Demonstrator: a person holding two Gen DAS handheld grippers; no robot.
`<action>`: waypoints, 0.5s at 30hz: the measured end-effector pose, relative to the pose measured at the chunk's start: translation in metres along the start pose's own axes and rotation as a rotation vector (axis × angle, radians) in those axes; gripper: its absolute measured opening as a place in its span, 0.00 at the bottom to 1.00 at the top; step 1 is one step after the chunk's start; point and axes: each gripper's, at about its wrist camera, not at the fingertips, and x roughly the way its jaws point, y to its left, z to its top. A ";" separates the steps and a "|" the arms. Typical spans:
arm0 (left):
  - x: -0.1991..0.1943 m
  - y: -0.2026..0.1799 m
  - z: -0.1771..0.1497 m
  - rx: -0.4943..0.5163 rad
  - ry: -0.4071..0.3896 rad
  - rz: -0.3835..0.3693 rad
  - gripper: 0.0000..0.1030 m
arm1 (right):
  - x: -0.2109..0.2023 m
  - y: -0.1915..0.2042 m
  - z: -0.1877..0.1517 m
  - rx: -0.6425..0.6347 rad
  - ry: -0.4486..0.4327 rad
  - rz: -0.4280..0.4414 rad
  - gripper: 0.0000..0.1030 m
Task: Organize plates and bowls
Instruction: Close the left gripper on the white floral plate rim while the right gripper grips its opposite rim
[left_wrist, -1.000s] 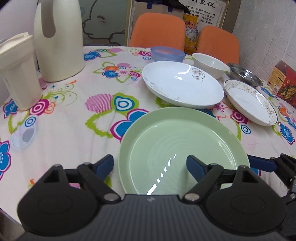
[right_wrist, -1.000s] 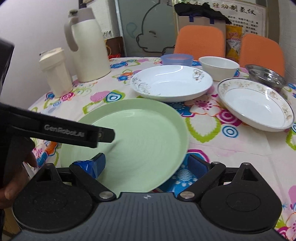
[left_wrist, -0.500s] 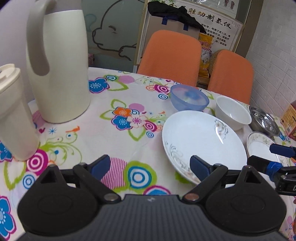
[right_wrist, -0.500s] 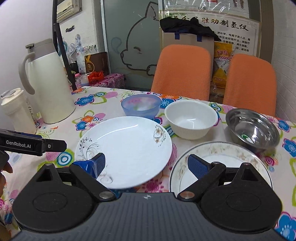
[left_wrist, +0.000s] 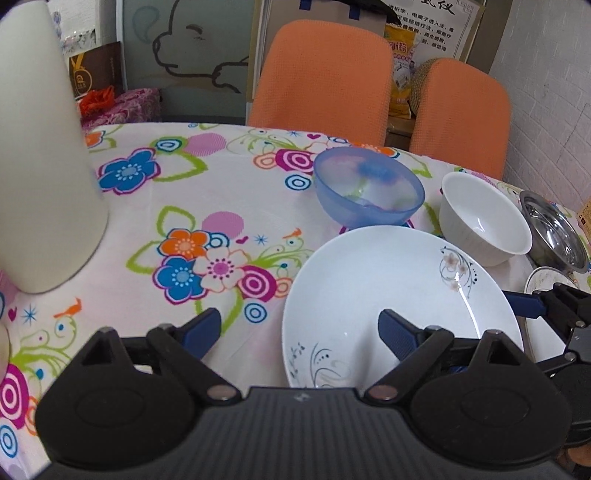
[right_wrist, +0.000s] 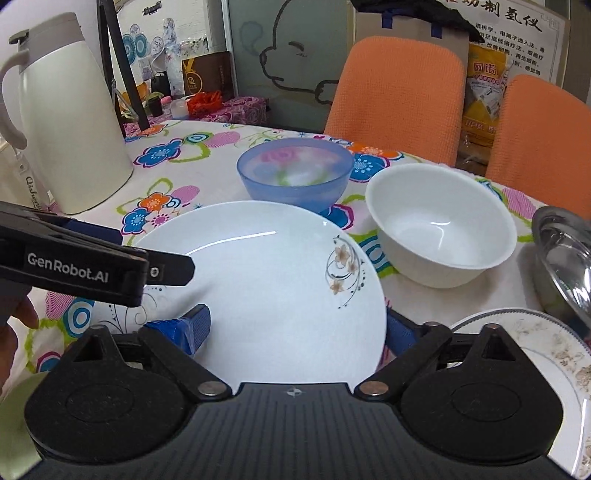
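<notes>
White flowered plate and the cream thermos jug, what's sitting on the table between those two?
Nothing: between the white flowered plate and the cream thermos jug only bare floral tablecloth shows, clearest in the left wrist view.

1. The left gripper has a matte black body with a ribbed top panel and a small cross mark at its centre.
2. Two round black housings flank that panel, each with an angular black linkage arm and a silver pivot screw.
3. Its fingers end in dark blue pads.
4. The right gripper has the same black build, blue-tipped fingers and silver screws.
5. Seen from the right wrist camera, the left gripper's side carries white "GenRobot.AI" lettering.
</notes>
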 end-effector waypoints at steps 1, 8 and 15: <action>0.001 0.000 -0.001 0.000 0.006 -0.001 0.89 | 0.001 0.003 -0.001 -0.004 0.000 -0.015 0.83; 0.002 0.011 -0.006 -0.022 0.013 0.018 0.89 | 0.002 0.006 0.002 0.020 -0.013 0.022 0.81; 0.004 0.011 -0.011 -0.012 0.011 0.027 0.89 | -0.006 0.020 -0.013 -0.019 -0.027 -0.023 0.82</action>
